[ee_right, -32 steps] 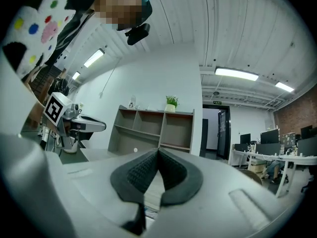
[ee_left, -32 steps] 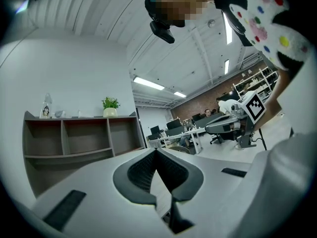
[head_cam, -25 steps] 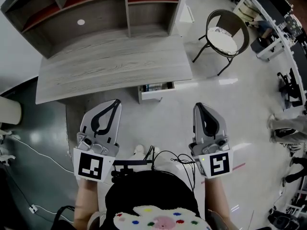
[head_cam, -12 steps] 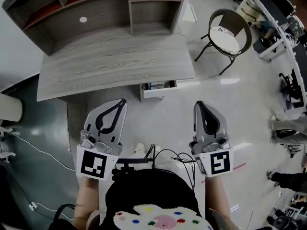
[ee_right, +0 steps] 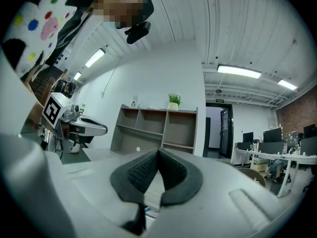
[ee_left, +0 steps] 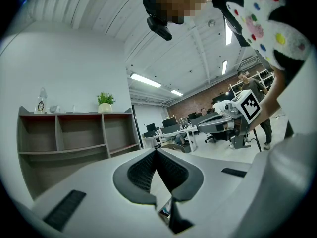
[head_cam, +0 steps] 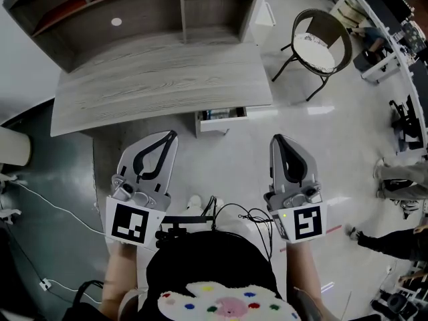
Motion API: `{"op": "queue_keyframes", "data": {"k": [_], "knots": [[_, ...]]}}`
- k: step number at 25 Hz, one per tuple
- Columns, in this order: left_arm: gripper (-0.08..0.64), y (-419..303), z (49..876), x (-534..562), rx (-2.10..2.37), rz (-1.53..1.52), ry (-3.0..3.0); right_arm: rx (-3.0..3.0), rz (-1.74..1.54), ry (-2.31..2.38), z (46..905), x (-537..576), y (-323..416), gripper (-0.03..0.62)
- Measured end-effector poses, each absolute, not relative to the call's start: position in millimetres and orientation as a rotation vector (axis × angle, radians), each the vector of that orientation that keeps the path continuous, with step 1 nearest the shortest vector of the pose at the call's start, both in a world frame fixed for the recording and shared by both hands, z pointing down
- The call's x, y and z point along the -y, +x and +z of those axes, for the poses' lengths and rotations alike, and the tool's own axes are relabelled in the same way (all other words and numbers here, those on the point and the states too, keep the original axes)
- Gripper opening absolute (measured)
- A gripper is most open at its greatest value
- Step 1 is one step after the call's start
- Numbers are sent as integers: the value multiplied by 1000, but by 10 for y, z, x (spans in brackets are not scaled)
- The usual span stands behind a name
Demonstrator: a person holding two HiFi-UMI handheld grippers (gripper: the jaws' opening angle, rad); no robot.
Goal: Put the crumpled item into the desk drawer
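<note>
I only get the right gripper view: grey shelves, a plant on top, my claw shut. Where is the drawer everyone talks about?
Observer: The head view shows it. The drawer stands partly open under the front edge of the desk, right of the middle in that picture.
Operator: I see the other claw only from the side. Is it holding anything?
Observer: No. In the left gripper view, the left claw is shut, with nothing between its jaws.
</note>
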State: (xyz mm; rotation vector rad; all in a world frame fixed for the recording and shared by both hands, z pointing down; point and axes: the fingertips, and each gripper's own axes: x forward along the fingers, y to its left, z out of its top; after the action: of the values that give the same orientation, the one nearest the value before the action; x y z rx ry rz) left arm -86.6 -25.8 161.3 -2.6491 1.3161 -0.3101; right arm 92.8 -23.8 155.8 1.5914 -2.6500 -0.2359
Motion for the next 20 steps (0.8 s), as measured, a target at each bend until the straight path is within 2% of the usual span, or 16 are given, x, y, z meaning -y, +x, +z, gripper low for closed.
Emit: {"op": "queue_keyframes", "data": {"k": [20], "knots": [[6,-849,1632,236,-1304,-331,-2645,2655,-220,1577,1582,203,900,9]]}}
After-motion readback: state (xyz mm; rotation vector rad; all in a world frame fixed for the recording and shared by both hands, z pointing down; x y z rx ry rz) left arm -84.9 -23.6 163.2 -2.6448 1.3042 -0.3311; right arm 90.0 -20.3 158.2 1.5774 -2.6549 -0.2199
